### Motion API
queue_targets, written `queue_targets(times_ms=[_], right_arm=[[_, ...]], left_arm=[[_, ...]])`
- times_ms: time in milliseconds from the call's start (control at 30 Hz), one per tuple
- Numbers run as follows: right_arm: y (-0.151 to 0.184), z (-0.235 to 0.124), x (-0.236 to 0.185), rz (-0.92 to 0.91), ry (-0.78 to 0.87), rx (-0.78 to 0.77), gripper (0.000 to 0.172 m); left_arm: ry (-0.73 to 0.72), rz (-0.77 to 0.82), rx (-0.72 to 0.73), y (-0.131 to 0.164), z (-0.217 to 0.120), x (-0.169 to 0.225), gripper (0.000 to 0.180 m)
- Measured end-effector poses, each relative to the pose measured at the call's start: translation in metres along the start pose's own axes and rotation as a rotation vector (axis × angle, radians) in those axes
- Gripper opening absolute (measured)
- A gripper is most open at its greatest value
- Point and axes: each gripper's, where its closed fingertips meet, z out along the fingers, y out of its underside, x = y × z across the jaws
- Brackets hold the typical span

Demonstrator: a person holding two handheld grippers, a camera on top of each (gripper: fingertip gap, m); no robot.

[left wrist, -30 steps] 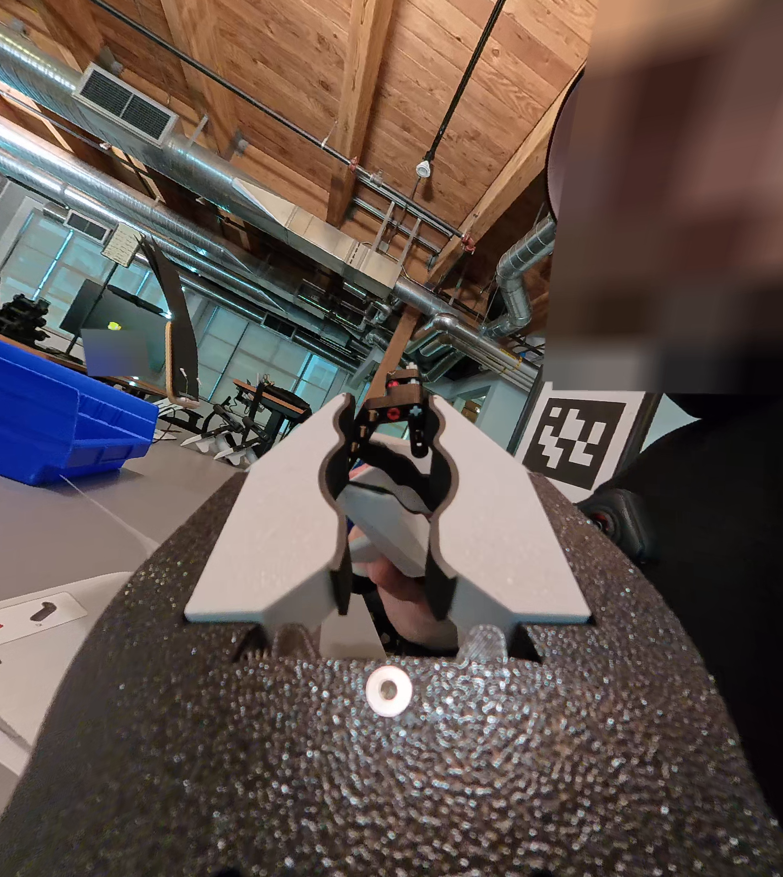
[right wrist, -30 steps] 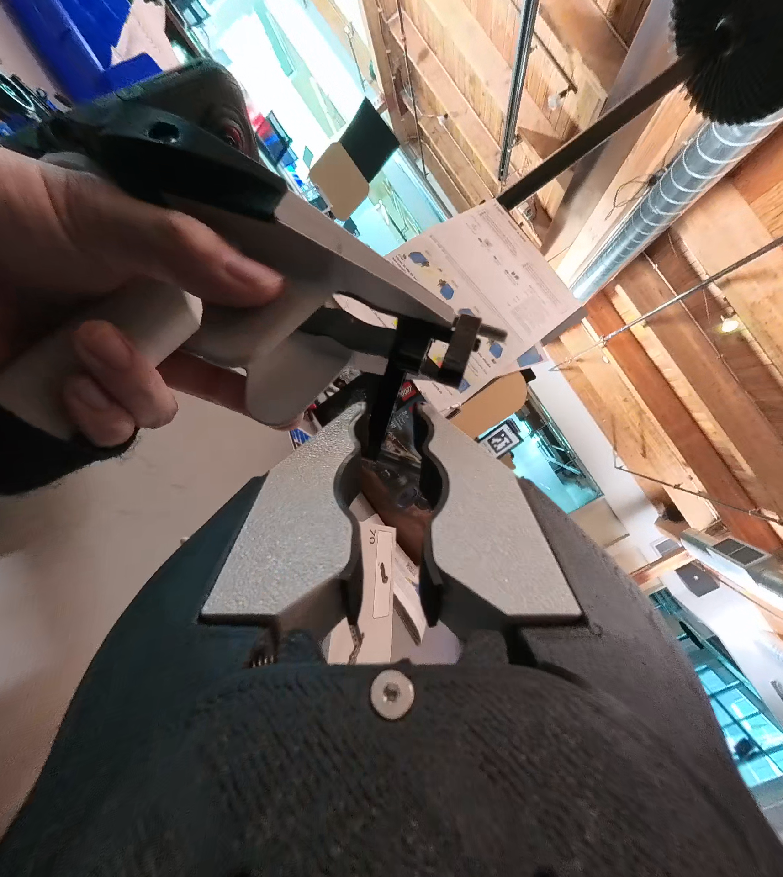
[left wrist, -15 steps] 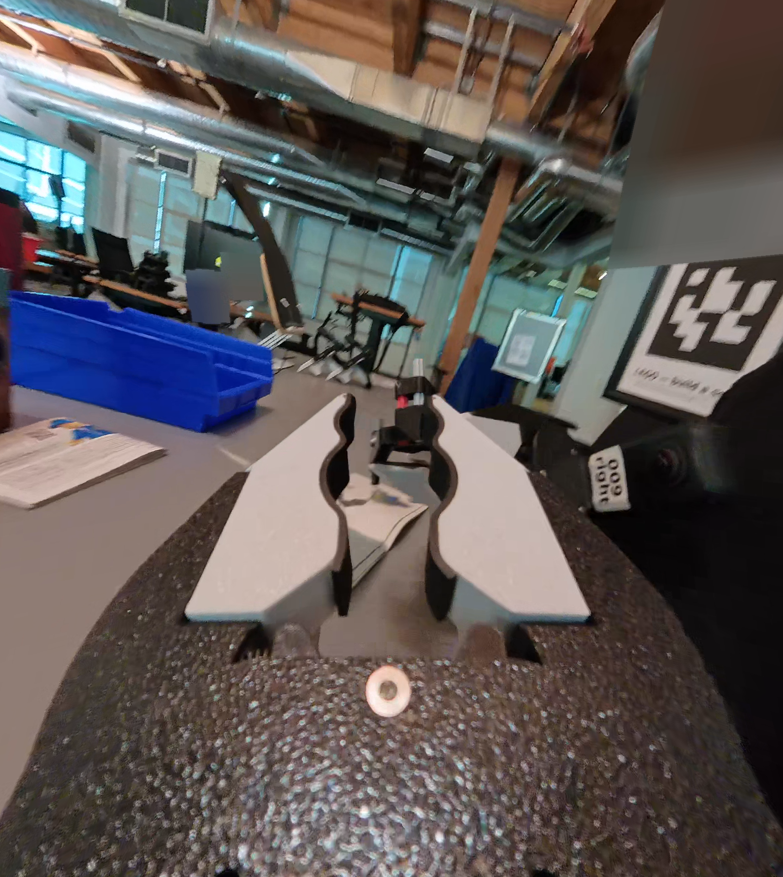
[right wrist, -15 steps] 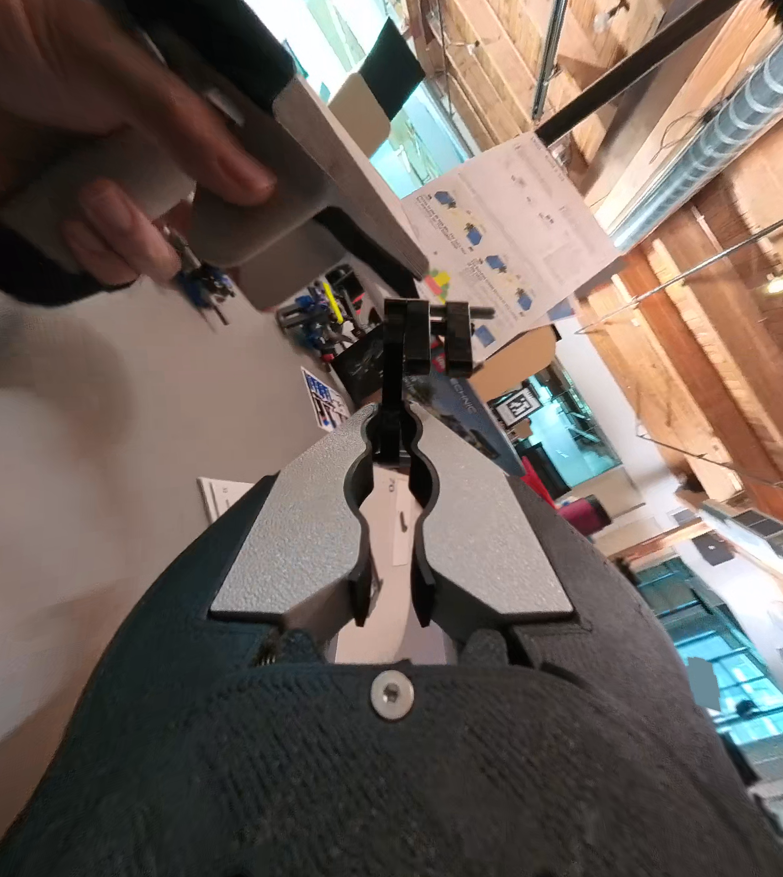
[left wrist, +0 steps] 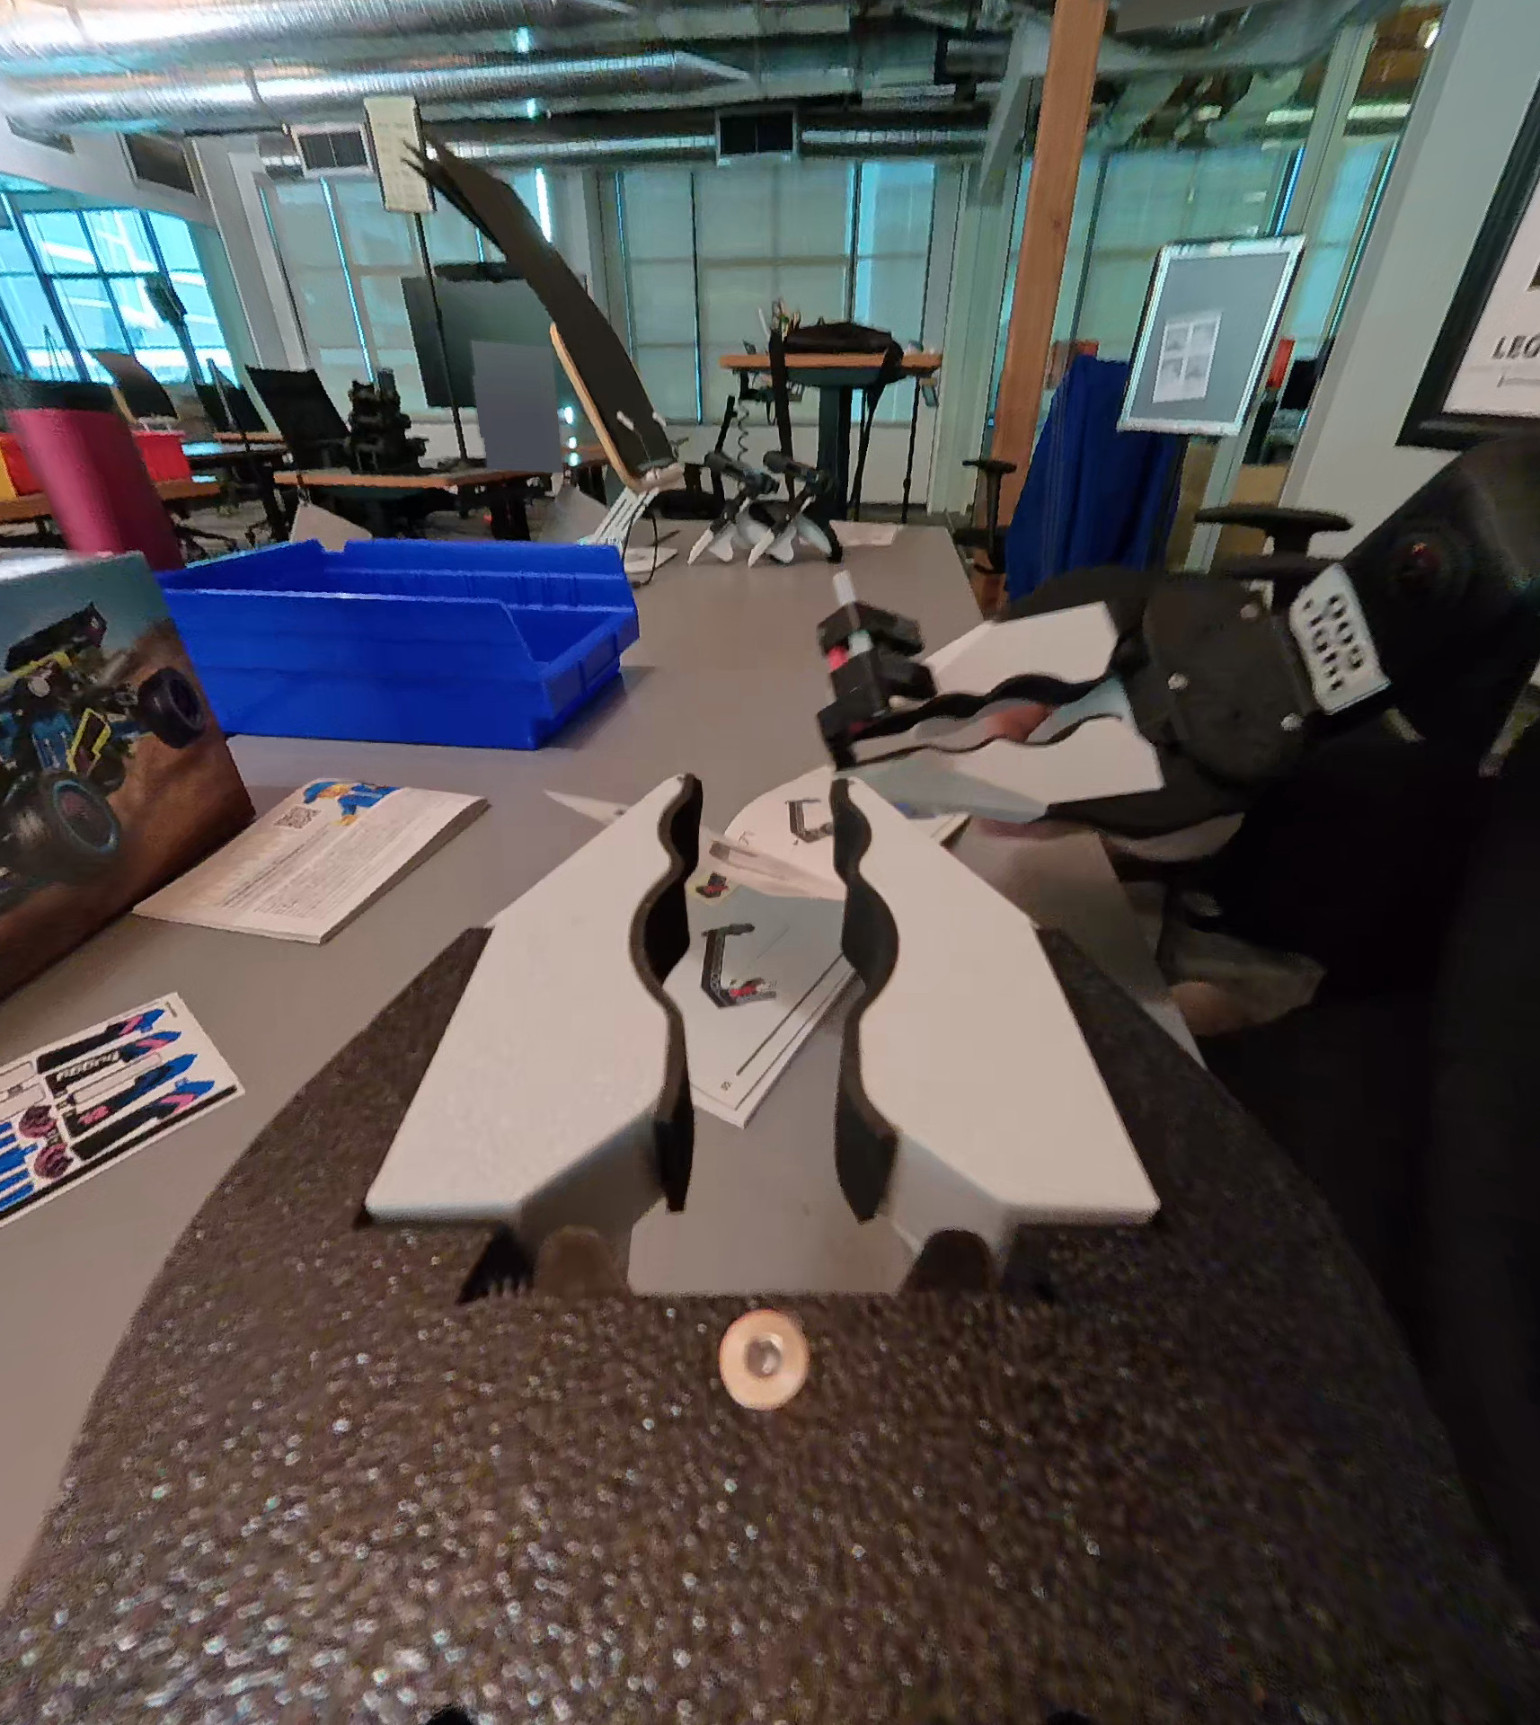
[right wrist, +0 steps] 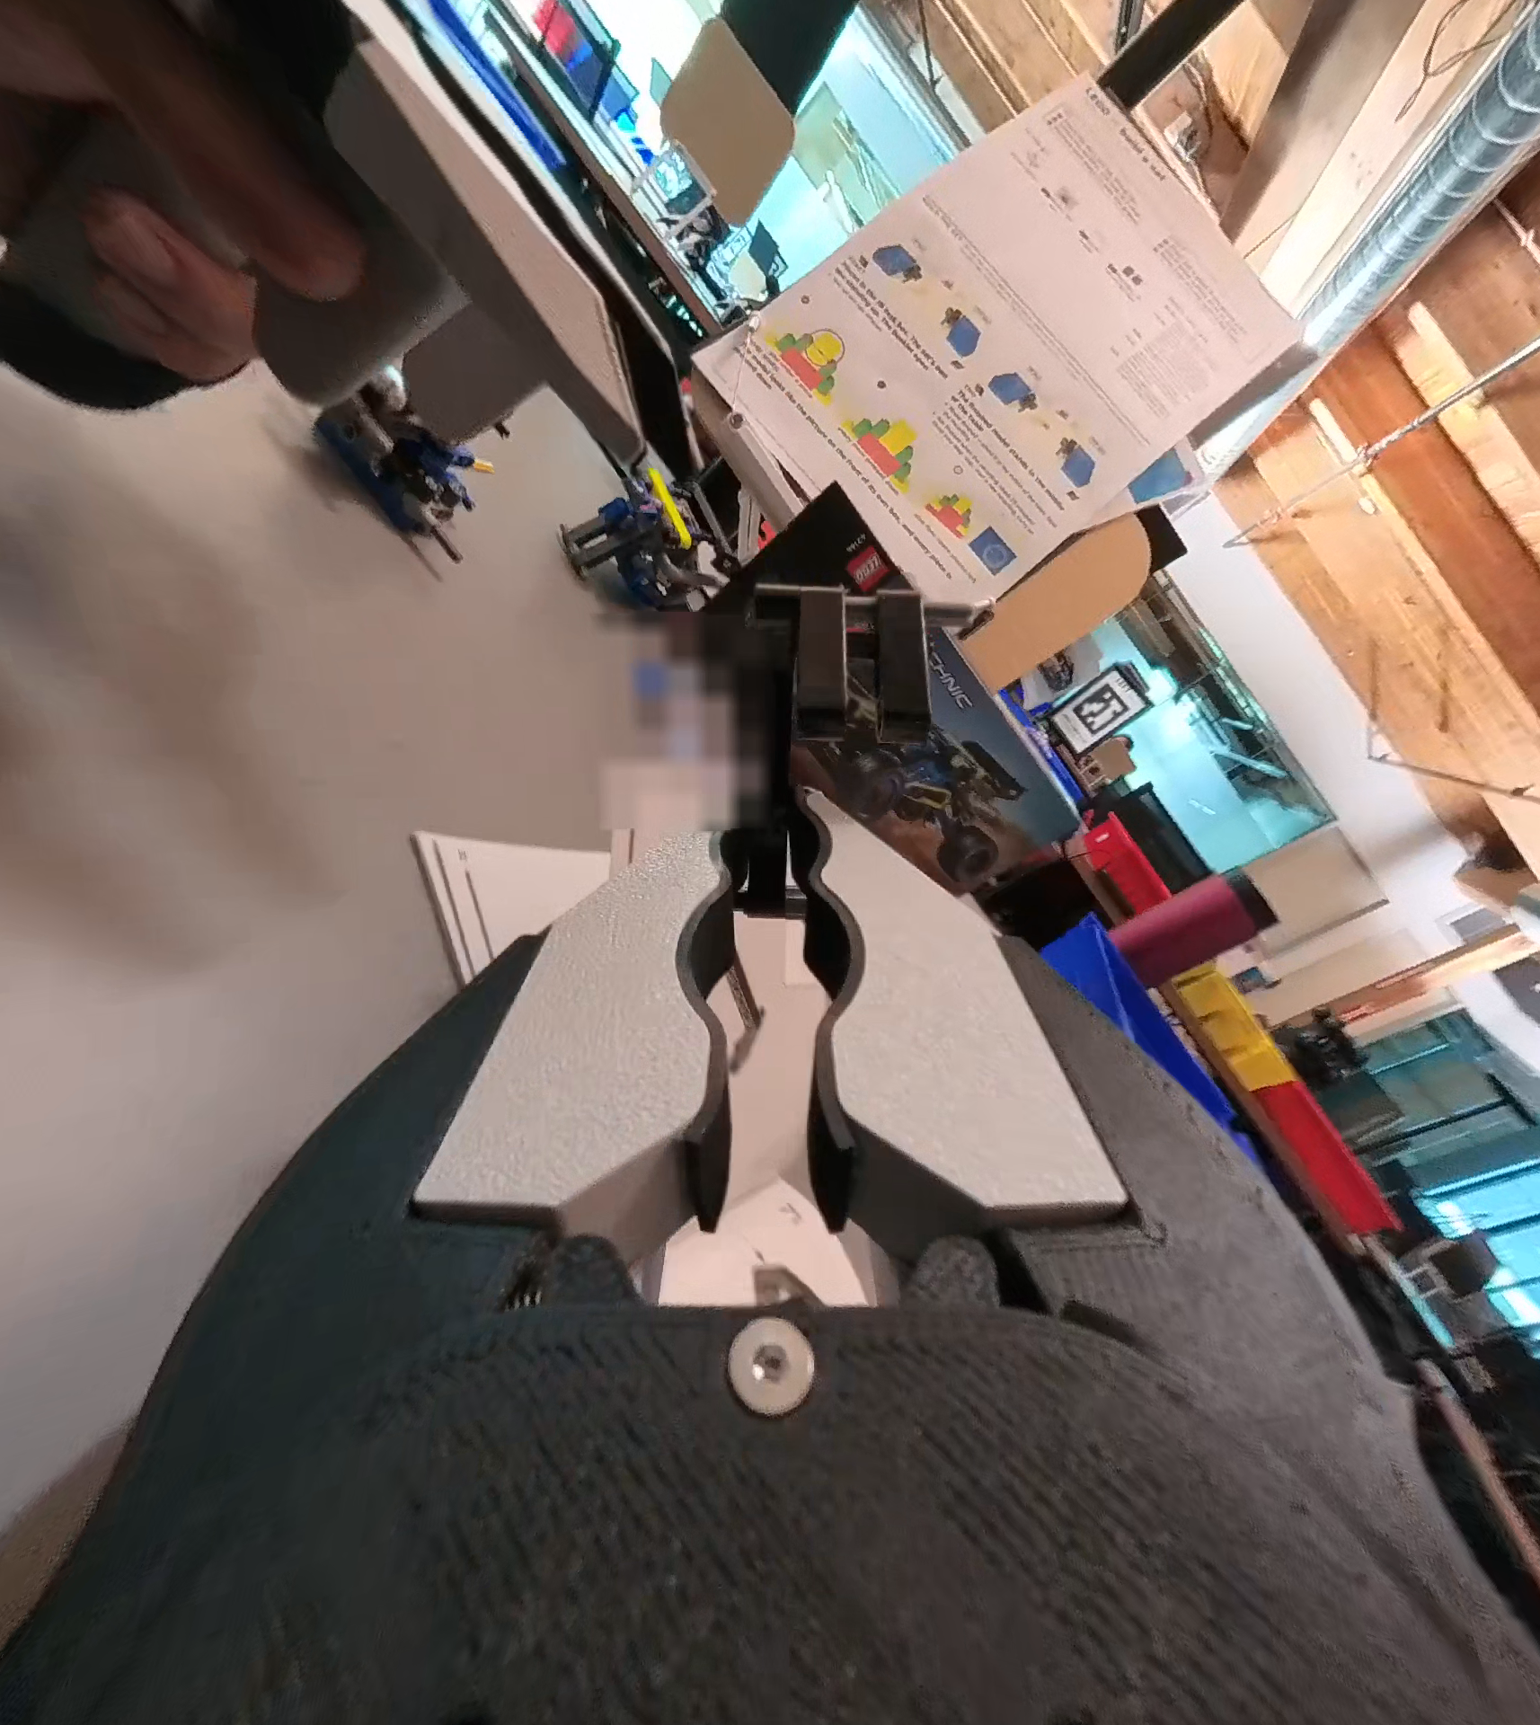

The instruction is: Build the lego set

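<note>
The right gripper pinches a small black brick assembly by its thin beam above the grey table; light, rigid, probably apt to pop apart. The left gripper hovers half-open, empty, over the instruction sheet

Bright, even daylight from windows; soft shadows on tabletop. Strong fisheye bending at edges. Right wrist view motion-blurred at left.
</note>
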Motion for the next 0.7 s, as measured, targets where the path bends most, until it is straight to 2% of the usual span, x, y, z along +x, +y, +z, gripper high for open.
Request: queue_targets(times_ms=[133,233,300,367,500,600,700], right_arm=[[0.027,-0.034,0.02,-0.072,0.063,-0.106,0.005],[0.076,-0.059,0.048,-0.1,0.152,-0.271,0.005],[0.111,-0.068,0.058,-0.13,0.156,-0.381,0.006],[0.136,-0.069,0.062,-0.163,0.131,-0.437,0.005],[0.168,-0.067,0.059,-0.205,0.034,-0.518,0.005],[0.181,-0.071,0.049,-0.189,-0.052,-0.538,0.006],[0.192,-0.075,0.039,-0.194,-0.12,-0.56,0.006]], left_arm=[[-0.034,0.027,-0.108,0.015,0.008,-0.003,0.025],[-0.05,0.03,-0.165,0.008,0.026,-0.003,0.017],[-0.025,0.07,-0.223,0.001,0.048,0.005,0.008],[0.012,0.155,-0.332,0.007,0.072,0.014,0.006],[0.03,0.307,-0.58,0.055,0.101,0.009,0.0],[0.032,0.267,-0.762,0.102,0.094,0.0,0.0],[0.011,0.231,-0.836,0.128,0.083,-0.004,0.0]])
